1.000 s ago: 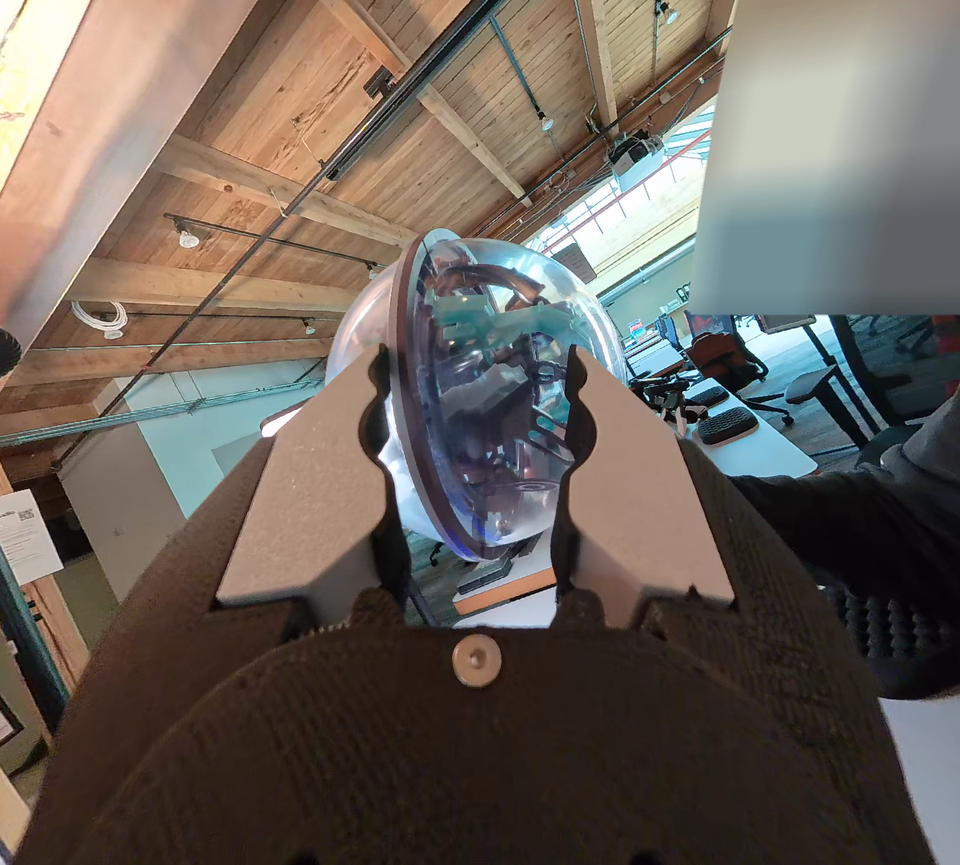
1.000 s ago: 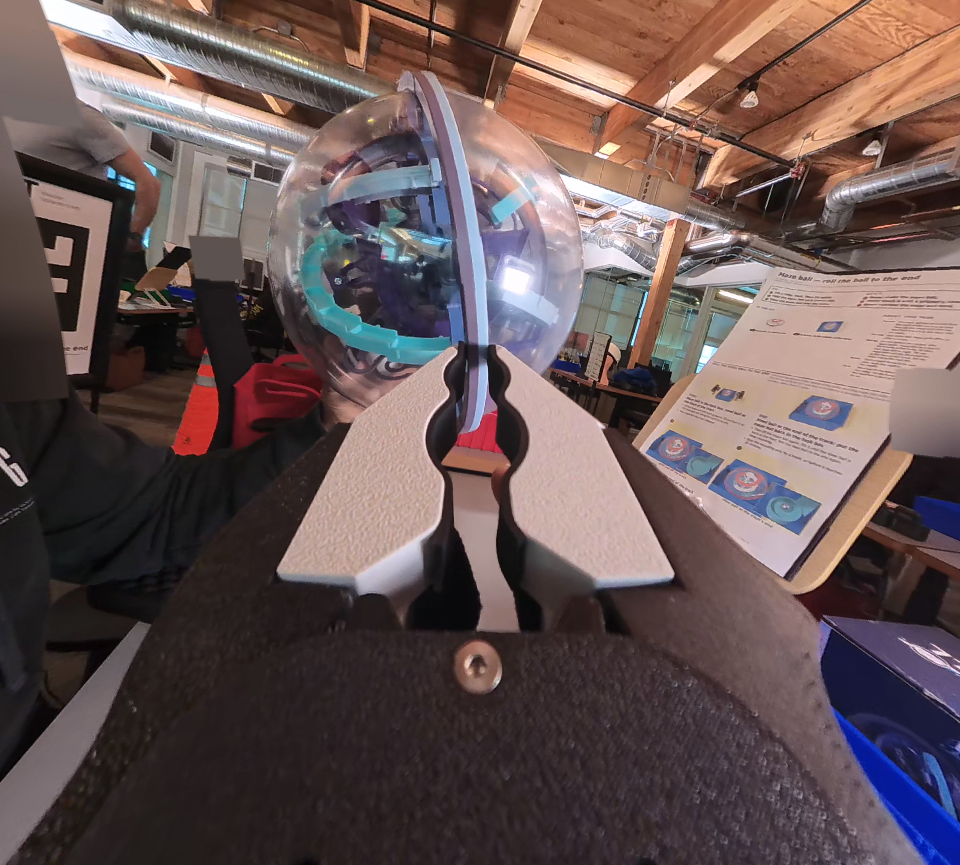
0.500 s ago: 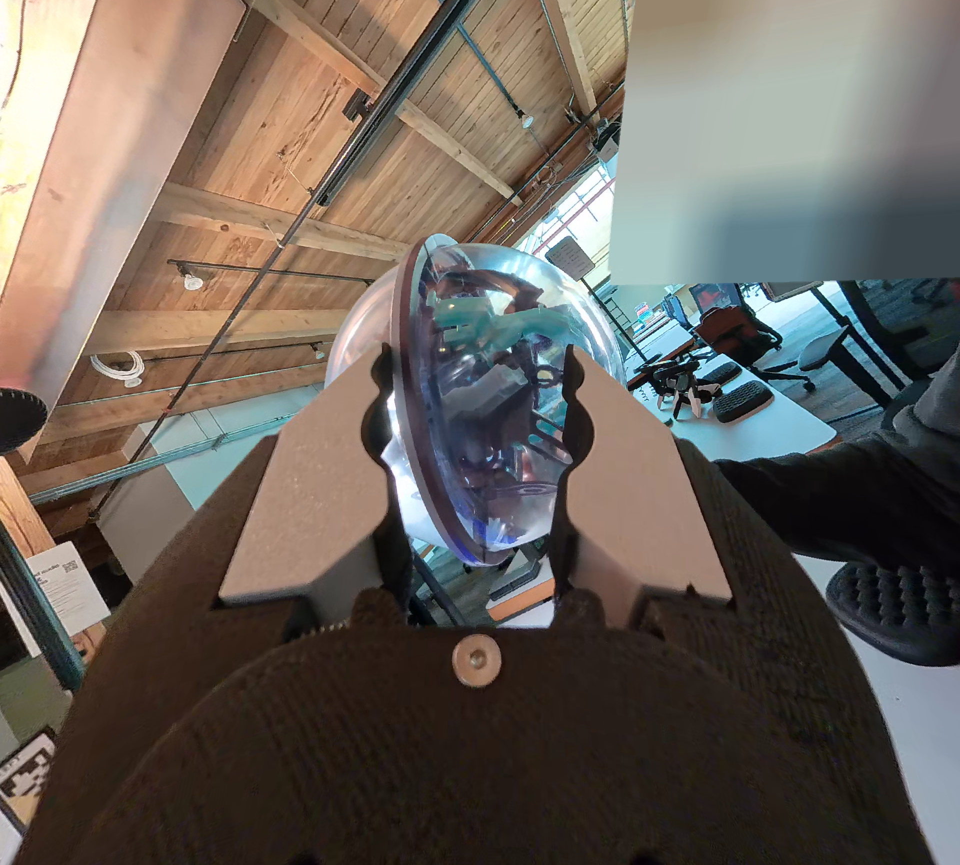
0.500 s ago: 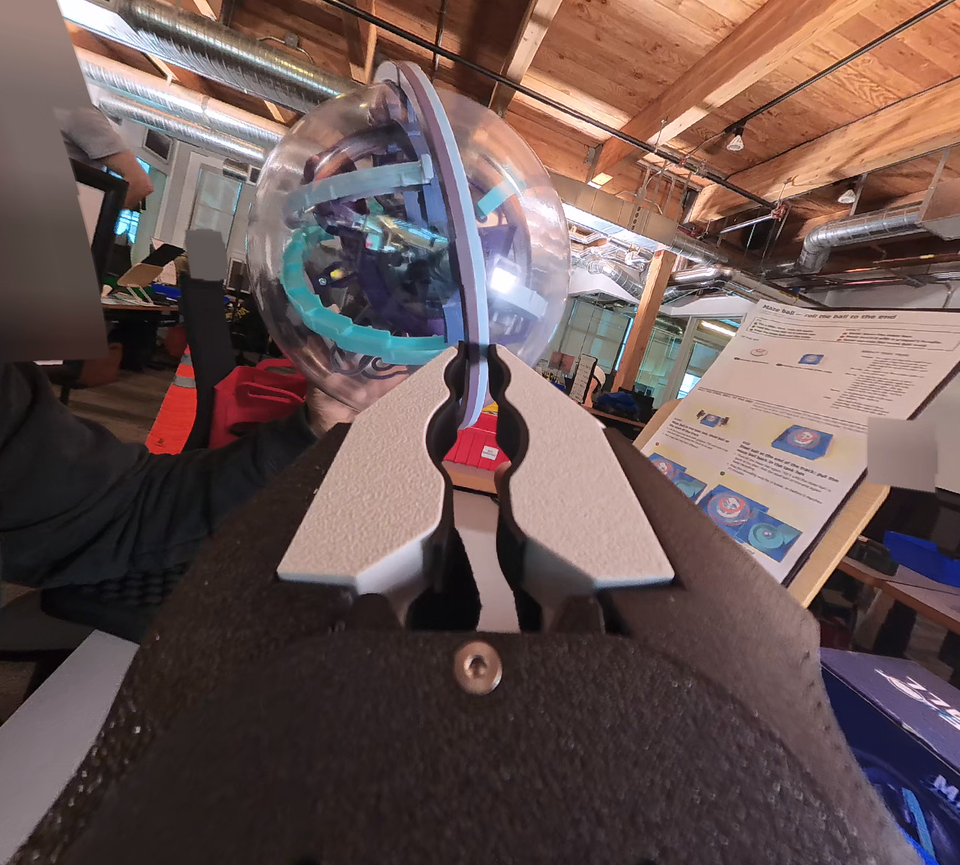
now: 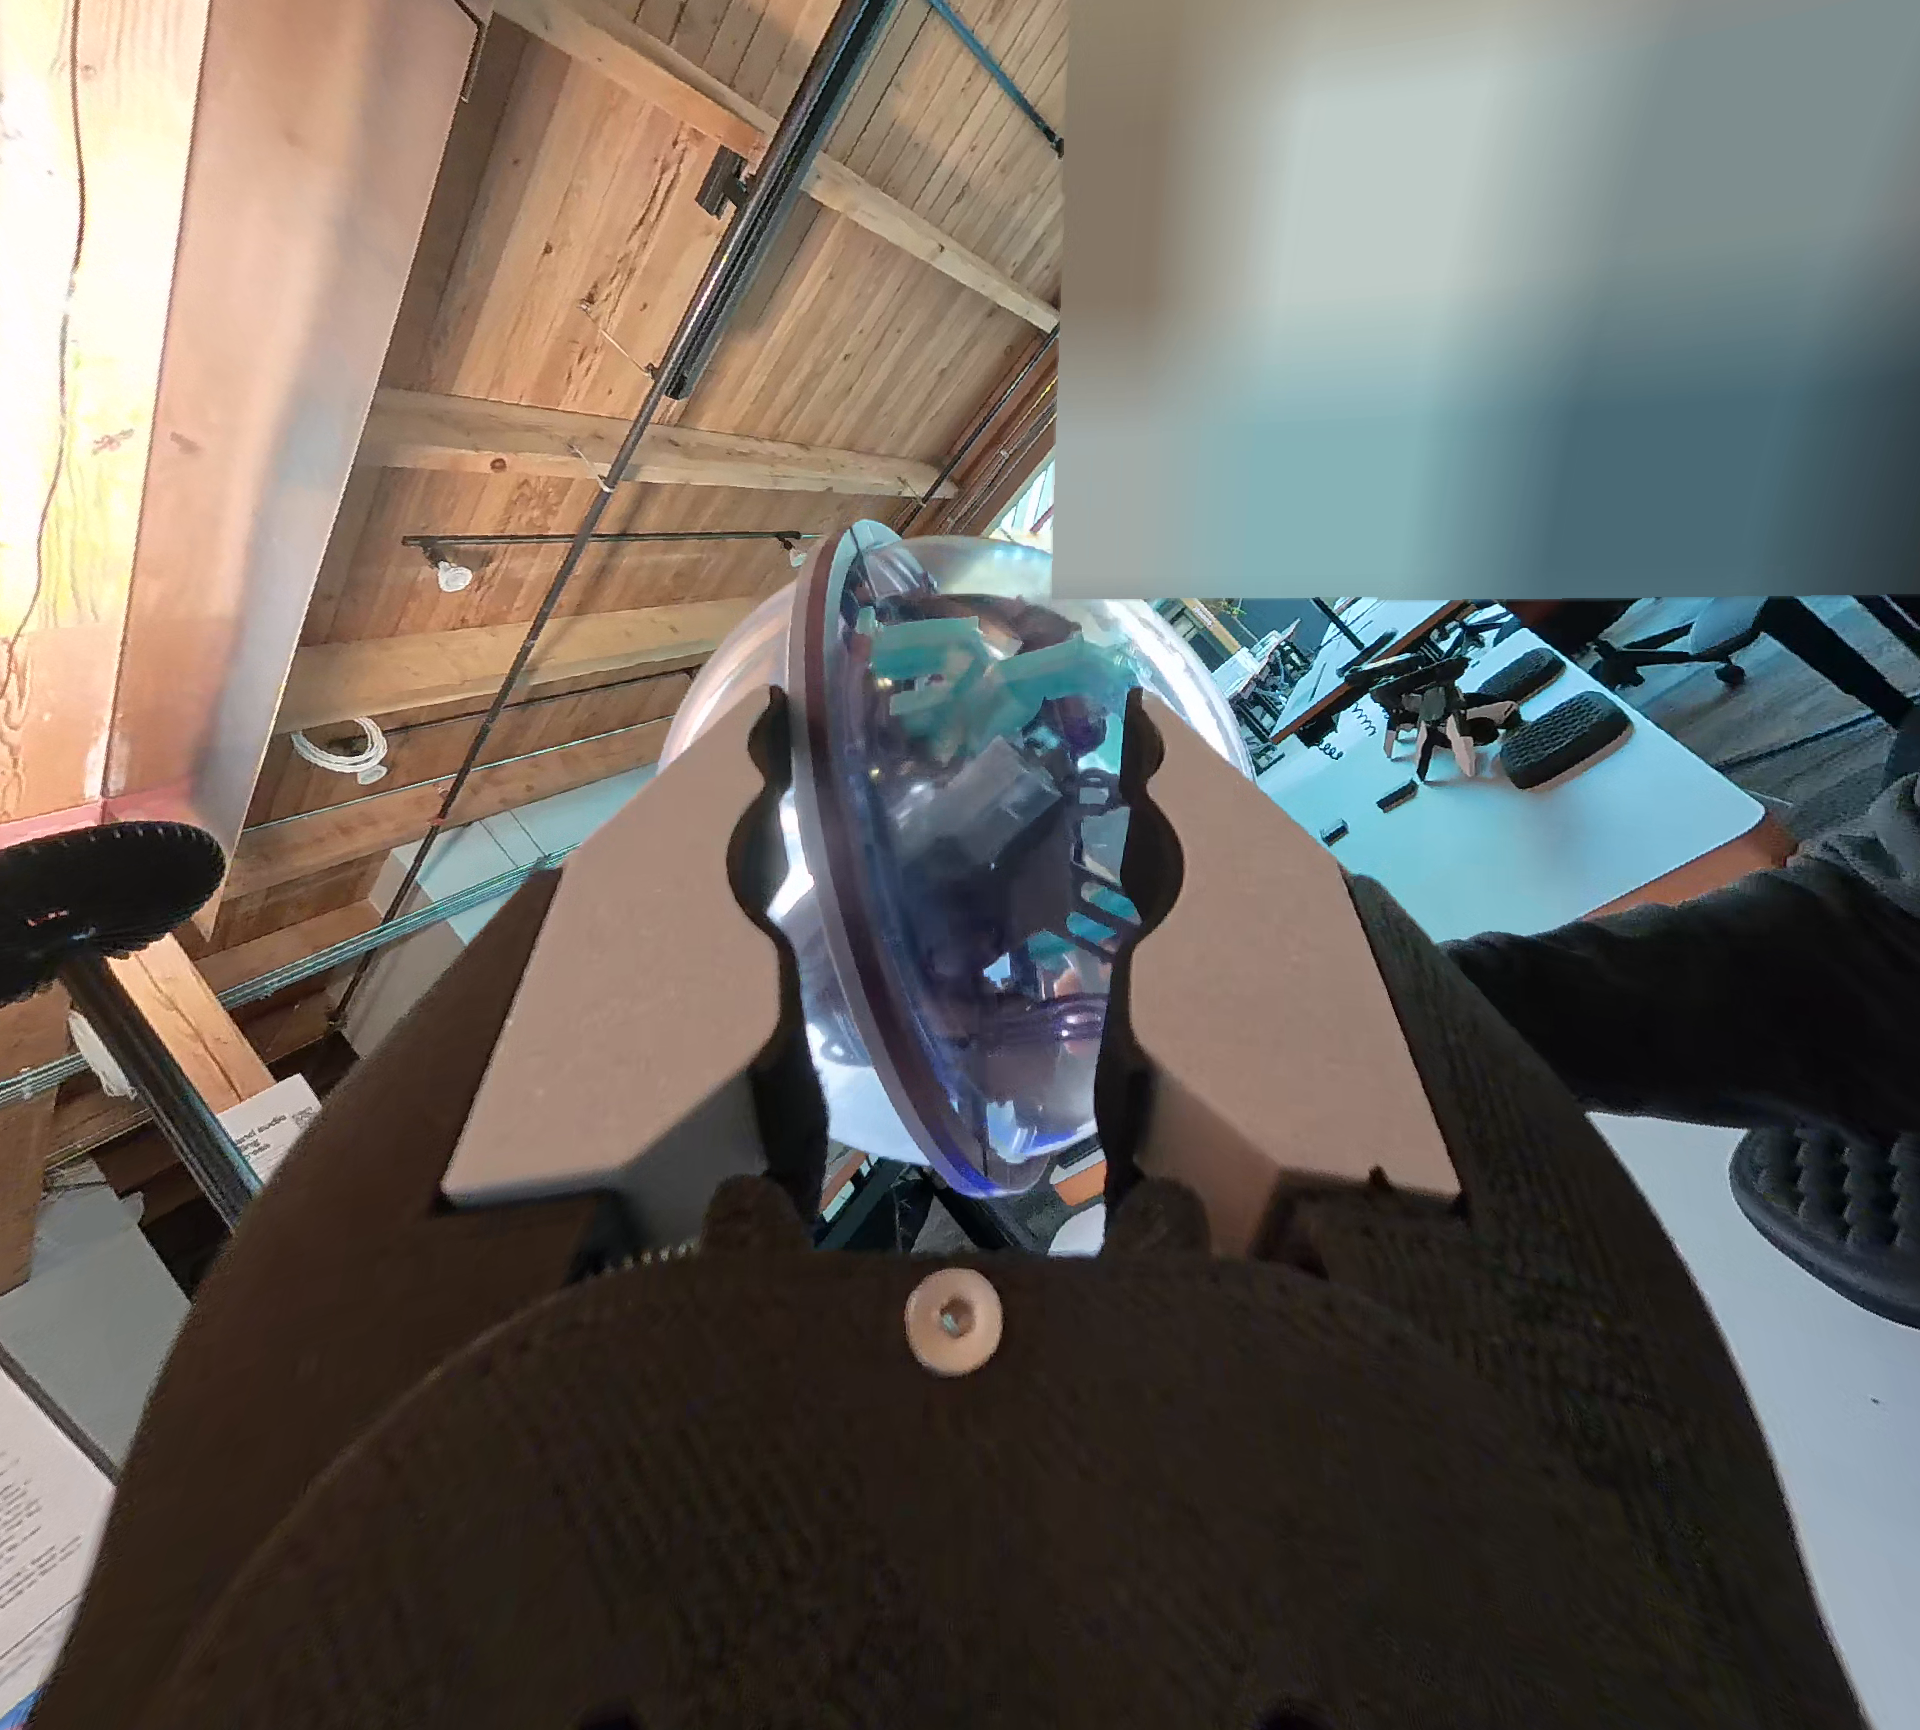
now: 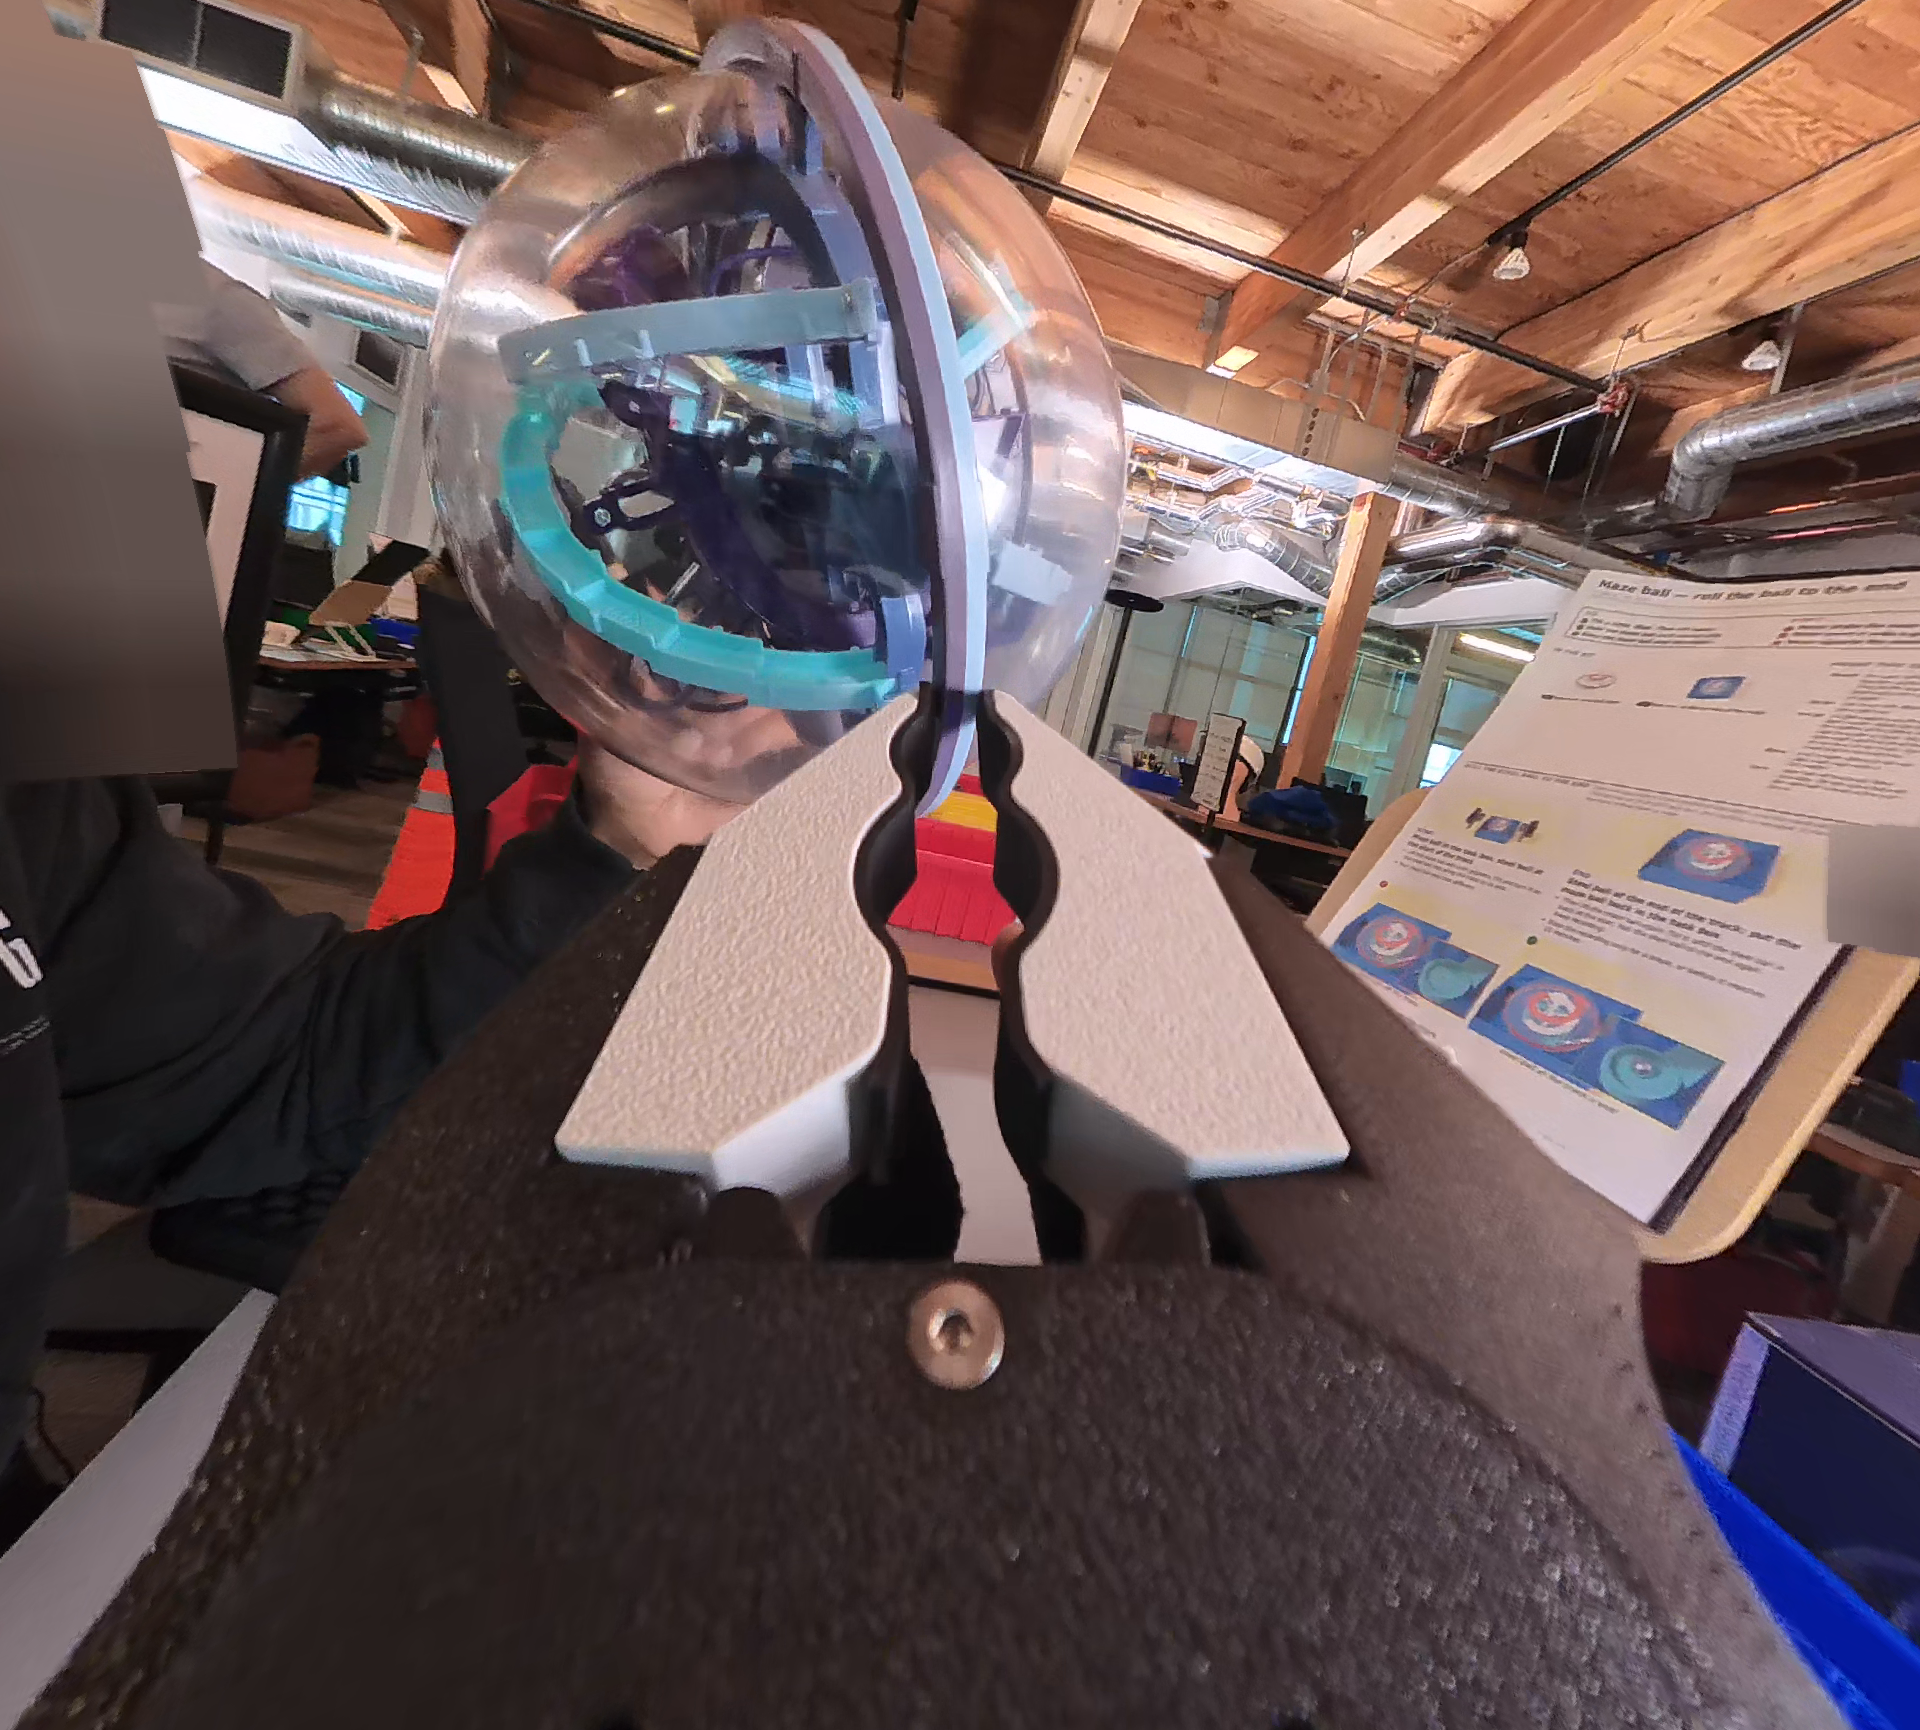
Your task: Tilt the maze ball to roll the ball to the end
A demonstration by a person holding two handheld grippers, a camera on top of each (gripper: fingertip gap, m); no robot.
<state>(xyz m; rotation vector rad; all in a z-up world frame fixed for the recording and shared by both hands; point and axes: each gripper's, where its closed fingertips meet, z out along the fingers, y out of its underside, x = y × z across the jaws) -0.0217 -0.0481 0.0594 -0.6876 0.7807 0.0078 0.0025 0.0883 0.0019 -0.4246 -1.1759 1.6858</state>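
Observation:
The maze ball [image 5: 966, 859] is a clear sphere with teal and purple tracks inside and a flat purple ring round its middle. It is held up in the air against the wooden ceiling. My left gripper [image 5: 948, 714] is shut on the sphere, one finger on each side of the ring. In the right wrist view the maze ball [image 6: 748, 433] stands above my right gripper [image 6: 948, 706], which is shut on the thin edge of the ring [image 6: 940, 392]. The ring leans to the left at the top. I cannot pick out the small ball inside.
A person's dark sleeve [image 5: 1683, 994] reaches in from the right, and a sleeve [image 6: 260, 1036] also shows on the left of the right wrist view. An instruction sheet on a board [image 6: 1621, 880] stands to the right. A white table [image 5: 1507, 828] with small items lies beyond. A blue box [image 6: 1829, 1431] is at the lower right.
Both grippers have tilted together with the maze ball still held. In the right wrist view the ring leans further left and the tracks inside have turned. The background has shifted in both views.

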